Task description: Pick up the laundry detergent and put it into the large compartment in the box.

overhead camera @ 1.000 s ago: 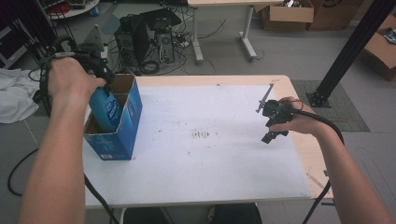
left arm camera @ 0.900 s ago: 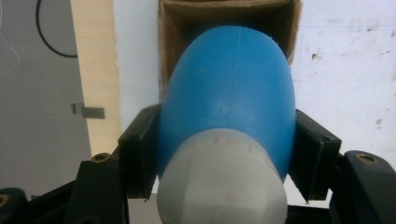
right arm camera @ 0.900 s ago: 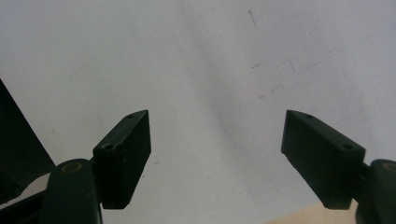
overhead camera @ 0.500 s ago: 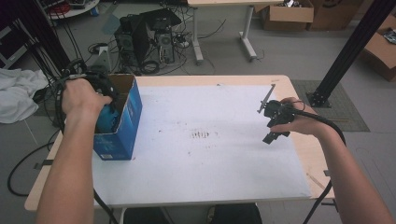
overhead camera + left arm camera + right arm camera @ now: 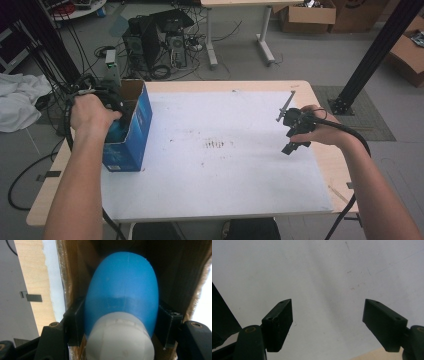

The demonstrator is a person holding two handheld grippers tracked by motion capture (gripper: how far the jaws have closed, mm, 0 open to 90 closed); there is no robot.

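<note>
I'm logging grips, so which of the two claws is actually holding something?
The left claw, down inside the blue cardboard box, is clamped on a blue bottle. The right claw is open above the white sheet.

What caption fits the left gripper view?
Left gripper clamps a blue bottle with a white cap inside the cardboard box.

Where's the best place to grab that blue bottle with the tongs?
Around its rounded blue body just past the white cap, coming from the cap end, as the left tongs hold the blue bottle now. Its sides there fit between the pads.
</note>
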